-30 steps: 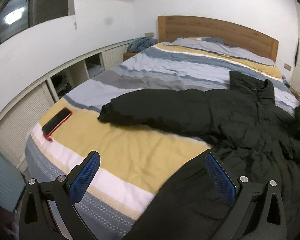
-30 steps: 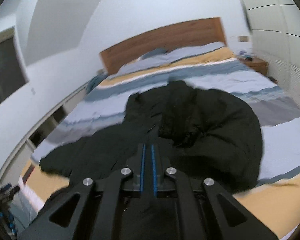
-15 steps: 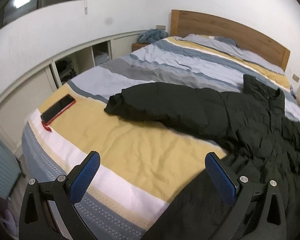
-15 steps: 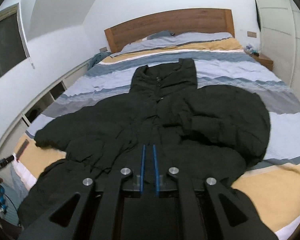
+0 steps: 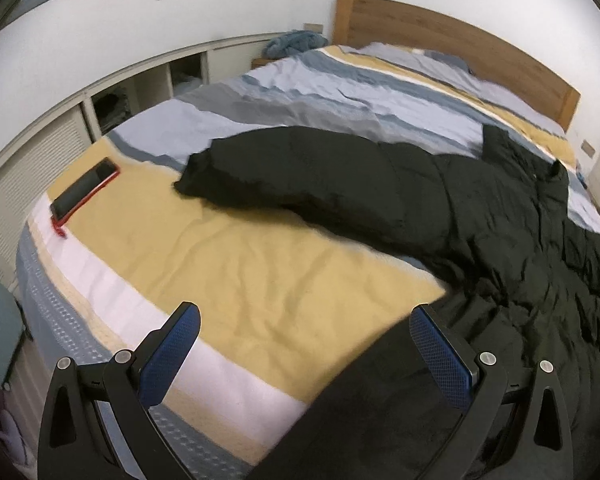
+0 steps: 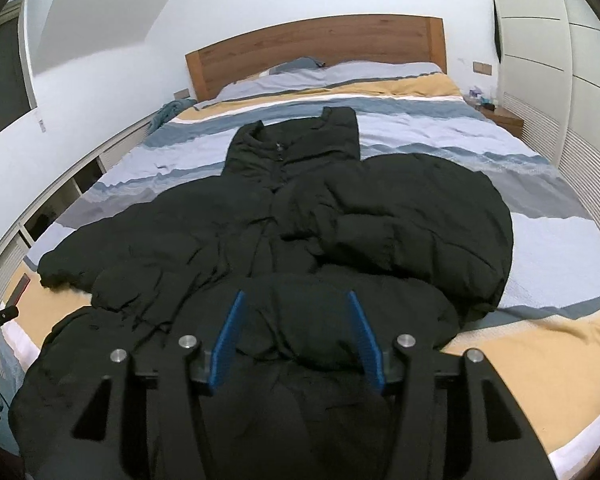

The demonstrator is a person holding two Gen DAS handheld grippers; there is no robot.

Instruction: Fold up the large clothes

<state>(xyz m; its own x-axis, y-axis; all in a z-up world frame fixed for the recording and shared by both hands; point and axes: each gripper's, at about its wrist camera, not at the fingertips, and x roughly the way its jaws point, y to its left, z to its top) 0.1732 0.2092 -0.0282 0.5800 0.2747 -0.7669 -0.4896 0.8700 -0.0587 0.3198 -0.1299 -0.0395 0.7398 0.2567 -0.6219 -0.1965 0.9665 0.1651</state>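
Observation:
A large black puffer jacket [image 6: 300, 216] lies front-up on the striped bed, collar toward the headboard. Its left sleeve [image 5: 300, 176] stretches out over the yellow stripe; its right sleeve [image 6: 420, 216] is folded over the body. My right gripper [image 6: 296, 320] is open just above the jacket's bunched hem, holding nothing. My left gripper [image 5: 304, 328] is wide open over the bed's foot, its right finger [image 5: 440, 360] at the edge of the jacket's hem [image 5: 380, 420], holding nothing.
A red-cased phone [image 5: 84, 190] lies on the bed's near left corner. Low white cabinets [image 5: 112, 104] run along the left wall. A wooden headboard [image 6: 316, 48] stands at the far end, a nightstand [image 6: 500, 118] and wardrobe at the right.
My right gripper has opened and let go of the jacket's hem, which now lies bunched on the bed. My left gripper has shifted slightly closer over the bed, still open.

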